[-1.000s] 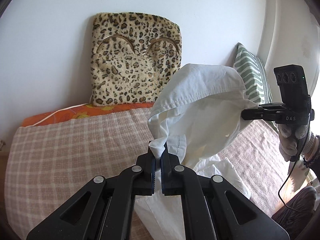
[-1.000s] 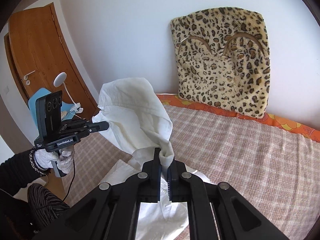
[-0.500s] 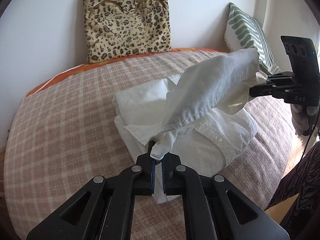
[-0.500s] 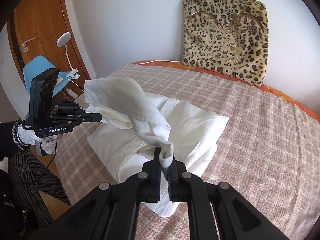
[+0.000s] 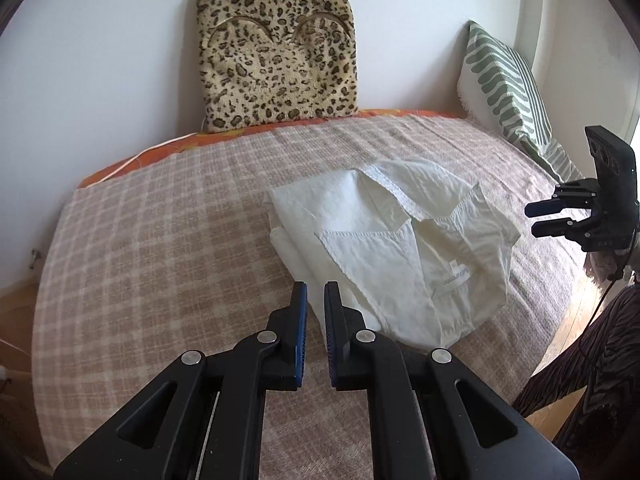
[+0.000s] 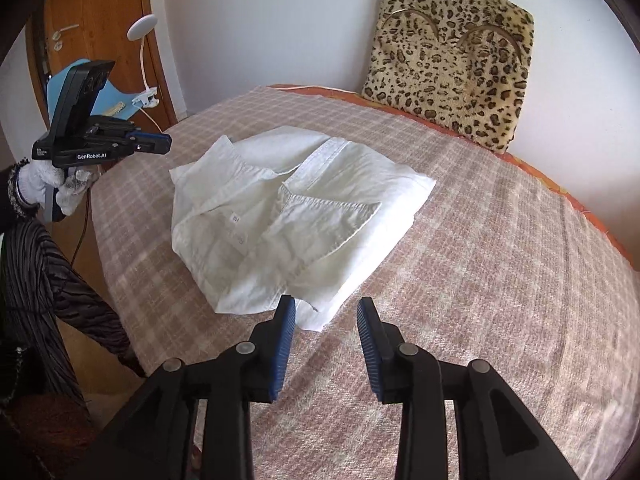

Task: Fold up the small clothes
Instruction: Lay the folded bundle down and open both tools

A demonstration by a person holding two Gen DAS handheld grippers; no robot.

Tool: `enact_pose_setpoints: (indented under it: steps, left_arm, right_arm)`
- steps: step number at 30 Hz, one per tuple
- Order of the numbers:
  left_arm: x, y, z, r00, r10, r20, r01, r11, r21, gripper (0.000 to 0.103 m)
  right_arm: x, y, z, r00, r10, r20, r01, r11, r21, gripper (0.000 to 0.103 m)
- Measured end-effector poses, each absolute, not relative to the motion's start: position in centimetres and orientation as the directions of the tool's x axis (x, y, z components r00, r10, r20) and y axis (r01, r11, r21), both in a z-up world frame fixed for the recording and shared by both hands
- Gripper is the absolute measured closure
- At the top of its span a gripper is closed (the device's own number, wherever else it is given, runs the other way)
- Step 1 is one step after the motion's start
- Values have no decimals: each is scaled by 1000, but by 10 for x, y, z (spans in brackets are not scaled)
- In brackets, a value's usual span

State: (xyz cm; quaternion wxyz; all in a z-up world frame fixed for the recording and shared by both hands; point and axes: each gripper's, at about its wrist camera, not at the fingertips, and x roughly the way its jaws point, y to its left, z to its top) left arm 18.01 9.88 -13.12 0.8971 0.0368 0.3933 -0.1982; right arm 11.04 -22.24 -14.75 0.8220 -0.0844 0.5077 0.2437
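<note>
The white shirt (image 5: 394, 248) lay folded on the bed (image 5: 160, 240), on the checked blanket, nearer the front edge than the wall. Its upper layers were turned back, so that a collar band and a small label showed on the inner face; in the right wrist view the shirt (image 6: 296, 216) presented a stitched flap on top and one loose corner reaching toward the camera.

The left hand-held gripper (image 5: 316, 294) was held above the blanket just beside the shirt's near-left edge — fingers slightly parted, nothing between them, blue pads facing each other. Seen from the other camera, the left hand-held gripper (image 6: 158, 145) stood clear of the bed's edge, gripped by a white-gloved hand (image 6: 42, 182).

The right hand-held gripper (image 6: 326, 312) was spread wide and carried nothing; its left finger sat just over the loose corner of the shirt, contact not determinable. In the left wrist view the right hand-held gripper (image 5: 540, 218) stood apart from the shirt, off the bed's right side.

A leopard cushion (image 5: 276, 56) leaned upright against the wall at the head of the bed. A green striped pillow (image 5: 504, 84) stood in the right corner.
</note>
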Motion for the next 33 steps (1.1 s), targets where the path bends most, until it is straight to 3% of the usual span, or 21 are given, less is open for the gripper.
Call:
enact_pose_setpoints:
  steps: [6,11,18,22,28,33]
  left_arm:
    - [209,73,-130,607,-388,-694,377,909,-178,96]
    - [223,48,-164,539,-348,-767,392,910,-138,96]
    - [217,54,-206,473,-322,-820,409,905,-119,95]
    - [218,62,-193,476,-355,-805,390,905,-169,96]
    - [249,65,-150,559,-388,-733,357,910,-209,96]
    - [292,53,-143,583,-400,-708,334,912,-240,96]
  right_arm:
    - [145,-210,-136,423,373,-826,-431,884,178,70]
    - [176,-210,-177,366,329,-870,-336,919,206,67]
    - [155,-205,-222,240,281,-929,-377,909,178,69]
    - [157,-213,-206,242,324,-915,-376,900,219,70]
    - [189,-215,-172,381,374,-846,-365,901,234,70]
    - [233,-210,-189,430,358,-829,-285,925,252,85]
